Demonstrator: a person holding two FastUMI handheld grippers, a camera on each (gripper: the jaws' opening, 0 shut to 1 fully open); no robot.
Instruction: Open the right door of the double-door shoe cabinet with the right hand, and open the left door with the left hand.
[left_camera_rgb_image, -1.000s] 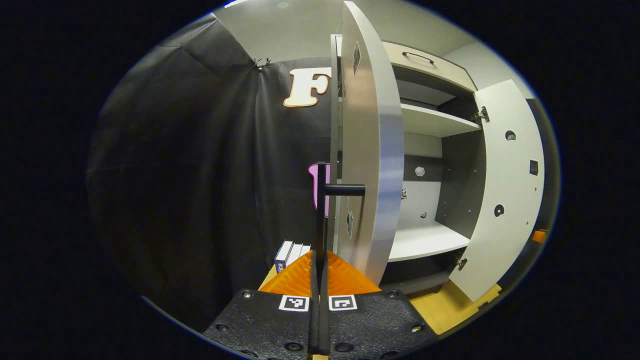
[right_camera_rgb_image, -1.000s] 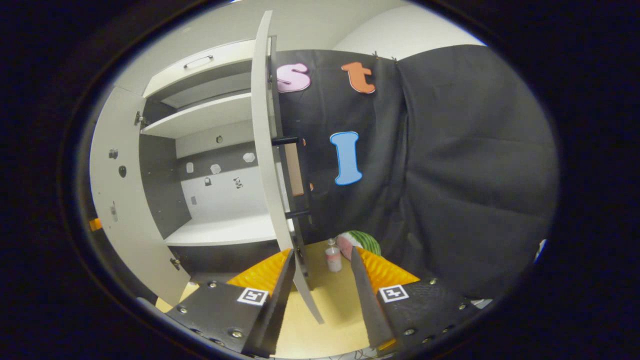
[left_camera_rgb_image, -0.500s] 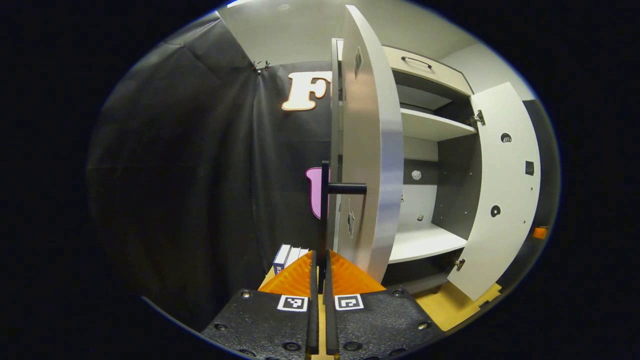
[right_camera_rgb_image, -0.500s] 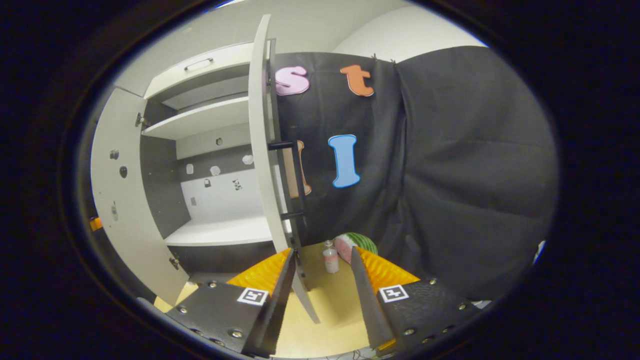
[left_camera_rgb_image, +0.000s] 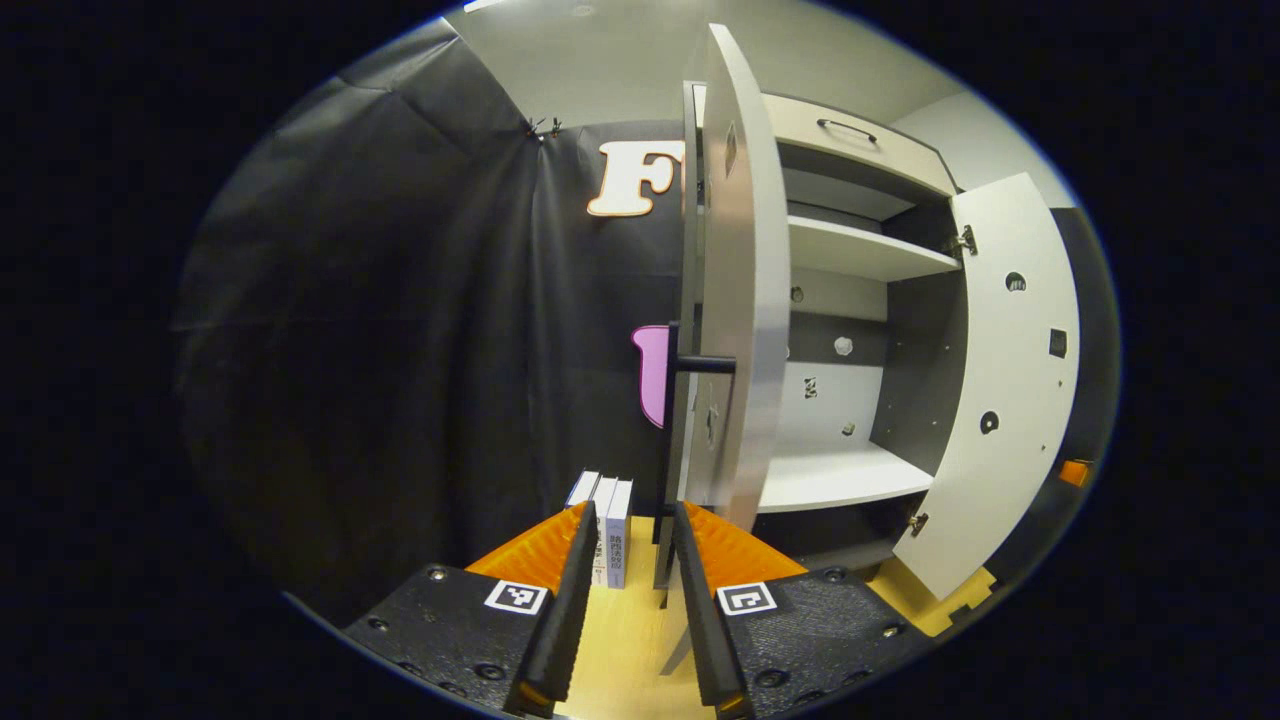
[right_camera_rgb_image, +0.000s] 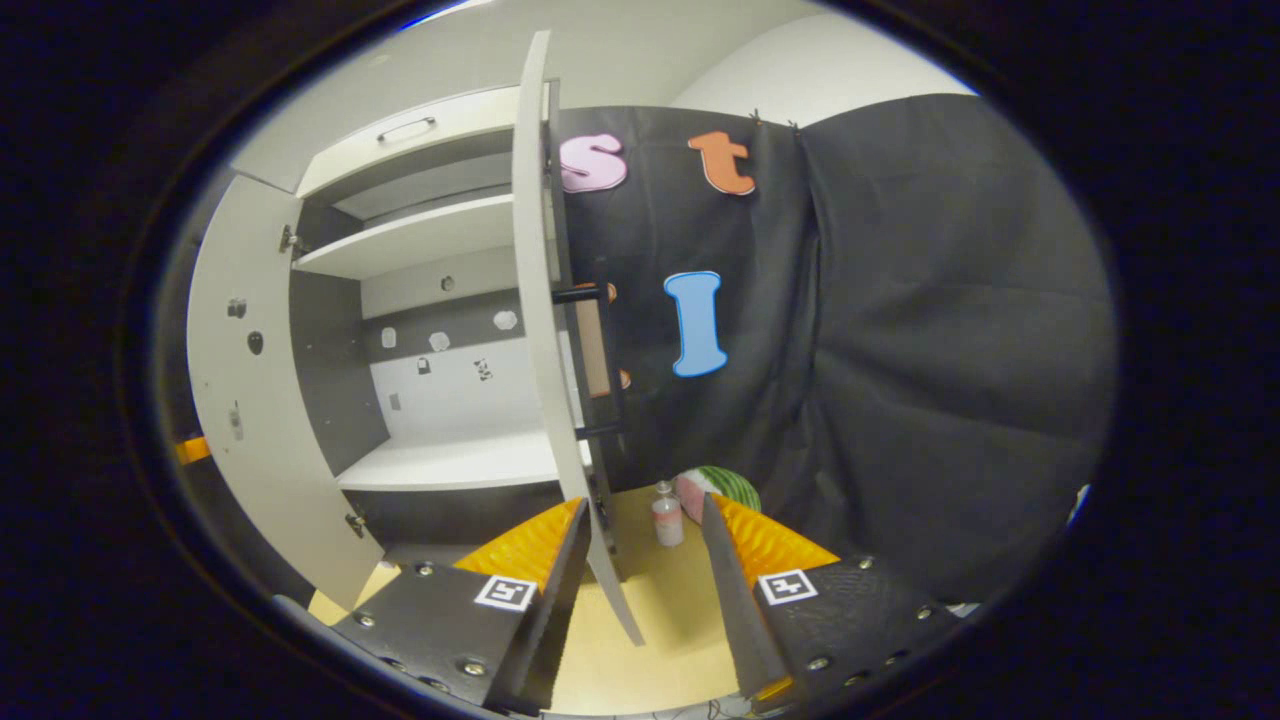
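The shoe cabinet's left door (left_camera_rgb_image: 745, 300) stands swung out, edge-on to the left gripper view. Its black bar handle (left_camera_rgb_image: 670, 420) runs down toward my left gripper (left_camera_rgb_image: 633, 515), which is open. The bar's lower end lies between the spread fingers, close to one of them (left_camera_rgb_image: 700, 610). The right door (left_camera_rgb_image: 1000, 380) is open too, with its inner face showing. In the right gripper view that right door (right_camera_rgb_image: 545, 330) is edge-on with its handle (right_camera_rgb_image: 612, 360) beside it. My right gripper (right_camera_rgb_image: 644, 500) is open below it, holding nothing. The left door (right_camera_rgb_image: 250, 400) hangs open farther off.
White shelves (left_camera_rgb_image: 850, 475) sit bare inside the cabinet, and a drawer with a handle (left_camera_rgb_image: 845, 125) is above them. Several boxes (left_camera_rgb_image: 605, 530) stand by the cloth wall. A small bottle (right_camera_rgb_image: 666, 520) and a watermelon (right_camera_rgb_image: 725, 490) rest on the wooden floor (right_camera_rgb_image: 650, 620).
My left gripper was shut on the left door's handle and has since opened and let it go. The left door swung slightly wider. The right gripper stayed open, barely moving.
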